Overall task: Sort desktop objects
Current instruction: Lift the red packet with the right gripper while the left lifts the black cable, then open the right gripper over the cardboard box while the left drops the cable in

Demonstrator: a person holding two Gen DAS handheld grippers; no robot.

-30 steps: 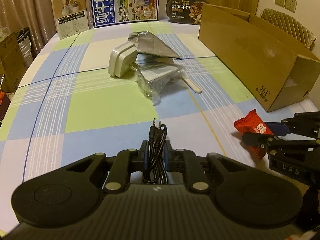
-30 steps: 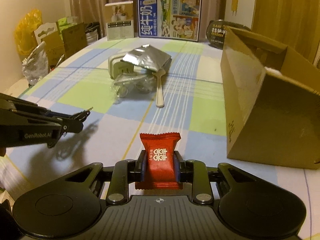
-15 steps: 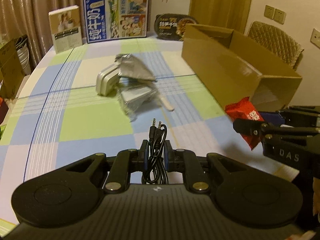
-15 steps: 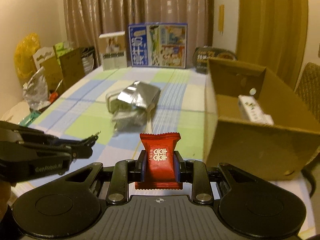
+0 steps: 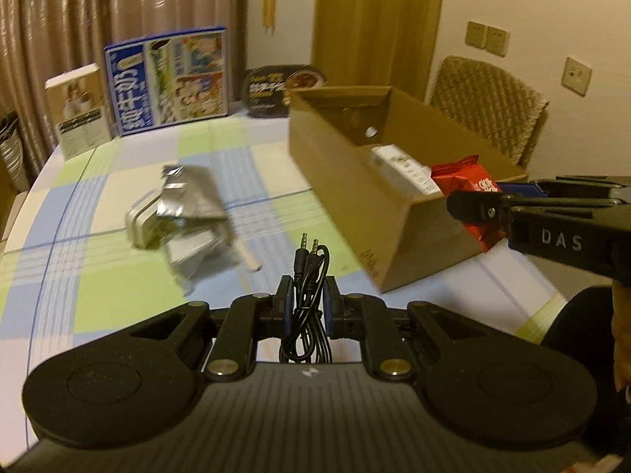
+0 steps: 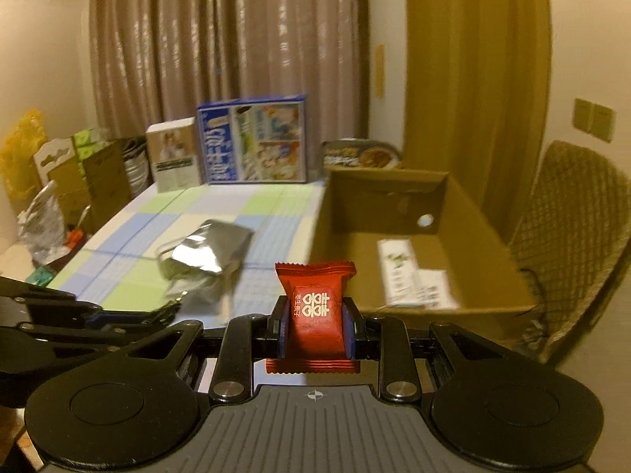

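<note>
Red foil snack packet [image 6: 315, 317] sits clamped in the right gripper [image 6: 315, 327], near the open brown cardboard box [image 6: 418, 276]; left gripper [image 5: 308, 307] pinches a coiled black audio cable [image 5: 309, 295].

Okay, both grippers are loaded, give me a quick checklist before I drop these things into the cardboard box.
1. Left gripper shut on the black audio cable: ok.
2. Right gripper shut on the red candy packet: ok.
3. Cardboard box open on top: ok.
4. Free floor inside beside the white packages: ok.
5. Candy above the box opening: not ok, still short of the near wall.
6. Cable loops hanging free of snags: cannot tell.
</note>
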